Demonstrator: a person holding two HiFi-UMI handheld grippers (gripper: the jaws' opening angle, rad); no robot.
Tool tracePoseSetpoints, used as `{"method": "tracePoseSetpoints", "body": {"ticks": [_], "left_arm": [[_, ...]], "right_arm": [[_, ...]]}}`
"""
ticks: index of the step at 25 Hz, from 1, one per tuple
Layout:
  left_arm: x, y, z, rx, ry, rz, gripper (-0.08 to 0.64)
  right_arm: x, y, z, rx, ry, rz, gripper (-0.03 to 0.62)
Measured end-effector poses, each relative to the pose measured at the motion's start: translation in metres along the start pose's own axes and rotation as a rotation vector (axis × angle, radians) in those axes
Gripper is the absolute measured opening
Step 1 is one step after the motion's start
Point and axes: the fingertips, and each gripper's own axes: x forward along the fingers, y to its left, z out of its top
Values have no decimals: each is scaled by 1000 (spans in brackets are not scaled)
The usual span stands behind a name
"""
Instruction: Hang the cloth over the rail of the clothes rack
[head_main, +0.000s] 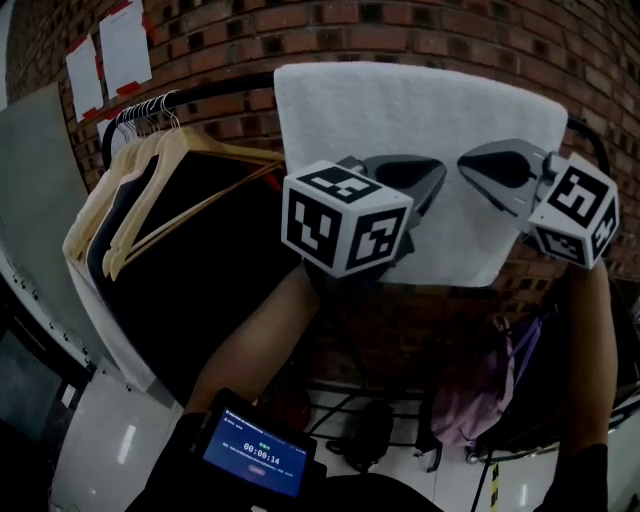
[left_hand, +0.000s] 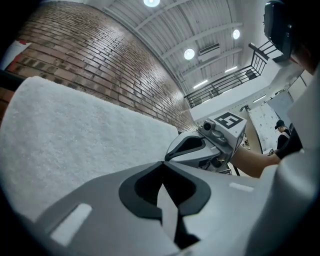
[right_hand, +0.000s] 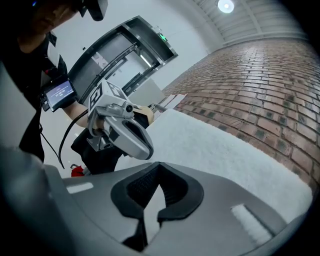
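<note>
1. Both jaw pairs are fully closed with nothing pinched: left gripper (head_main: 441, 175) and right gripper (head_main: 463, 163) sit below the black metal rail (head_main: 230, 88), in front of the white terry cloth (head_main: 420, 120)
2. Cloth is draped over that rail, so the hanging step looks done
3. Next: probably back off without snagging it

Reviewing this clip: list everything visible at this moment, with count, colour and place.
red brick wall: one, red-brown, background.
black metal rail: one, black, before the wall.
white terry cloth: one, white, draped over that rail, centre.
wooden hangers: several, pale, rail's left end.
dark garment: at least one, black, on those hangers.
paper sheets: two, white, on wall, upper left.
pinkish bag: one, pink-purple, low right.
small screen: one, blue display, on left forearm.
left gripper: grey, shut, before the cloth.
right gripper: grey, shut, before the cloth.
</note>
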Motion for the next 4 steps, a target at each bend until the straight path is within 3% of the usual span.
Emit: {"method": "tracePoseSetpoints", "body": {"ticks": [4], "left_arm": [[-10,0,-1,13,-7,-8,20]], "right_arm": [[7,8,5,-13,1,-10,3]]}}
